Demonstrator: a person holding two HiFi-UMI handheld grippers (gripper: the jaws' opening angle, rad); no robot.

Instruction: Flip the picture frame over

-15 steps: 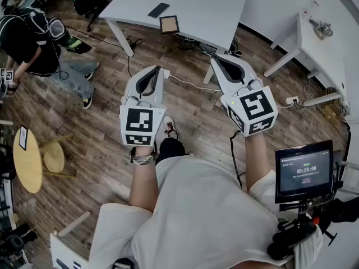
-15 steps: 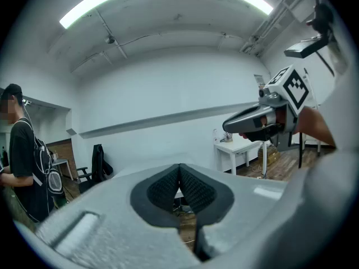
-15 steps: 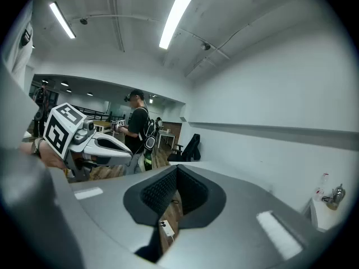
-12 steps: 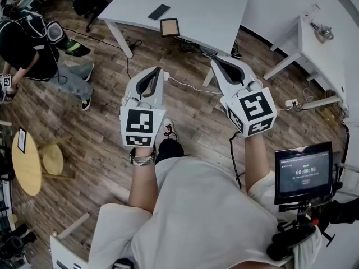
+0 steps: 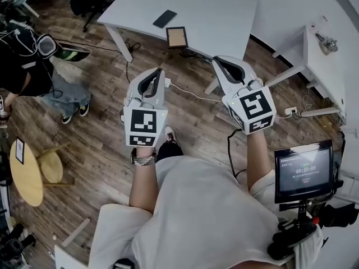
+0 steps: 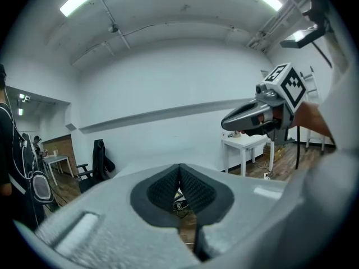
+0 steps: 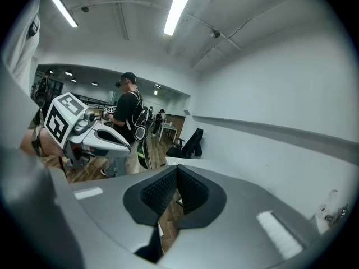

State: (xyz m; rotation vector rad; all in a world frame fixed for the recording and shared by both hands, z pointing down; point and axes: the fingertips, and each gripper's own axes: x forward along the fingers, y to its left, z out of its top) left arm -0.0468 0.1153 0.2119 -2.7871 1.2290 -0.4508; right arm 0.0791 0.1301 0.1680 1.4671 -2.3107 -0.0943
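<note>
**Picture frame** (image 5: 176, 36): lay flat at the near edge of the white counter (image 5: 224, 10), brown panel up. Whether that was face or back could not be told.

**Phone** (image 5: 164, 18): lay just beside the frame, further in.

**Left tool** (image 5: 159, 73): was held out over the wood floor (image 5: 101, 111), short of the counter, tilted slightly downward. Its pads were clenched together with nothing between them.

**Right tool** (image 5: 217, 61): was alongside, well apart from the frame, with a like tilt. It was clenched and empty.

**Forearms**: both were stretched forward.

**Second person** (image 5: 22, 66): stood at the left, cut off by the view's edge.
</note>
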